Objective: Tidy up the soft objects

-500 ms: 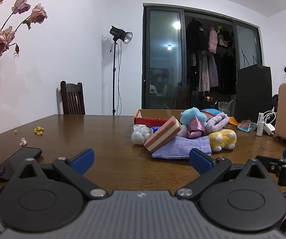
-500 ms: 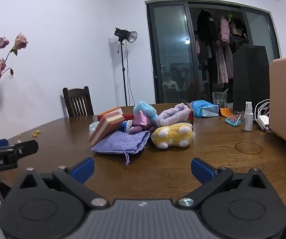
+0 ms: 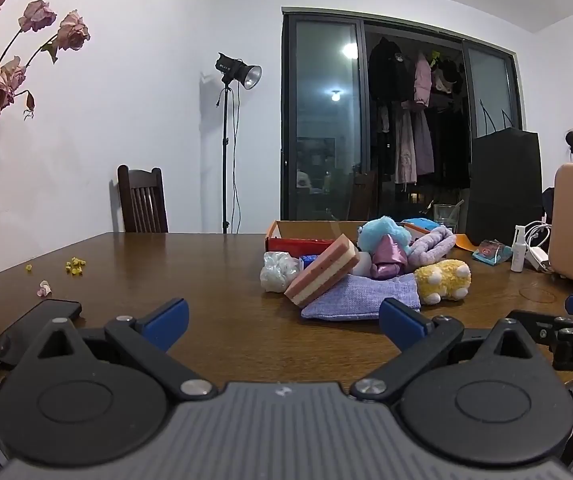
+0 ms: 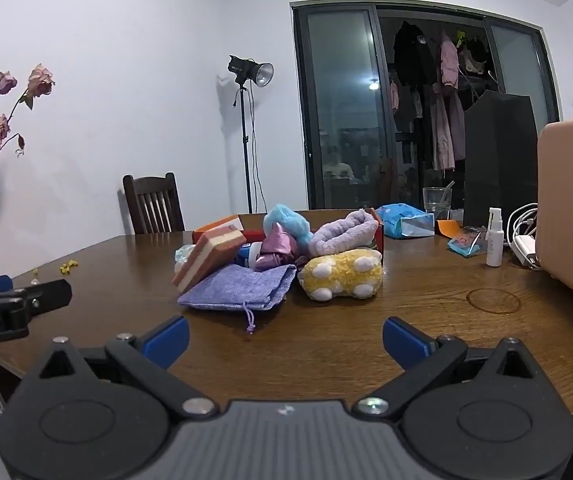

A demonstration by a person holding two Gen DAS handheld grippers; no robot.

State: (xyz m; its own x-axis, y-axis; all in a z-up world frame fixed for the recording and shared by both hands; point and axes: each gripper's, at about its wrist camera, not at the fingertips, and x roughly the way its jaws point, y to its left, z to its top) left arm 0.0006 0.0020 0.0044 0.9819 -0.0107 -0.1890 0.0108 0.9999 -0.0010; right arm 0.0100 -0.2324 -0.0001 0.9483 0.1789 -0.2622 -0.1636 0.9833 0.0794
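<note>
While both grippers' fingers [image 3: 166, 316] [image 4: 404, 340] gape empty, bare table [image 4: 426, 320] separates them from the pile [image 4: 286, 256].

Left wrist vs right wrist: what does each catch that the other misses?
Left wrist only: the black phone lying at the table's near left edge.

Right wrist only: the purple pouch's drawstring trailing toward the camera, and the blue tissue pack seen in full.

Both: the striped sponge leaning on the purple pouch, the yellow plush, the white spray bottle, and open, empty tongs.
</note>
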